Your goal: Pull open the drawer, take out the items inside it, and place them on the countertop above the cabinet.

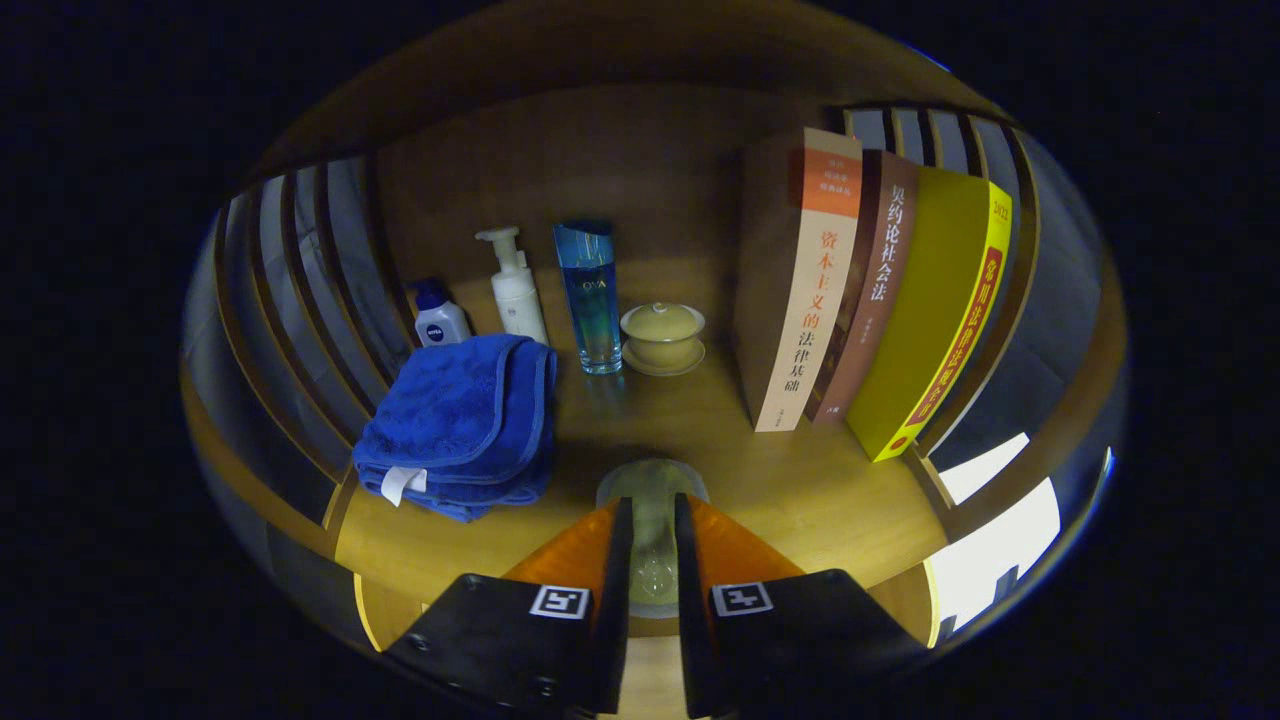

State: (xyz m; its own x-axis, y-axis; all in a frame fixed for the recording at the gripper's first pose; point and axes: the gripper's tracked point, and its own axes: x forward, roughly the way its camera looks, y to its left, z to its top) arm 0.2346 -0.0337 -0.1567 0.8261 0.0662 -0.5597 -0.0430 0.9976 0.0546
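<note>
Bench (800, 490): wooden countertop with a wooden back panel and slatted sides; it carries everything listed below.
Books (870, 300): three standing upright in a row at the right, spines facing the gripper, each touching the next; the outer one has a yellow cover, the middle one a brown spine, the inner one a pale spine with an orange band at the top.
Towel (460, 425): blue, folded into a thick stack at the left, a white tag hanging from its near edge.
Tall bottle (590, 295): clear blue glass, upright near the back panel, between the pump bottle and the lidded cup.
Pump bottle (515, 290): white, upright, just behind the towel.
Lidded cup (662, 338): cream-coloured, lid on, set on a matching saucer, just beside the tall bottle.
Small bottle (438, 318): white with a dark blue cap, behind the towel's far corner, beside the pump bottle.
Glass item (652, 500): pale greenish and translucent, held over the near part of the bench; what it is exactly cannot be told.
Gripper (652, 540): fingers close together and clamped on the glass item, which fills the narrow gap between them.
</note>
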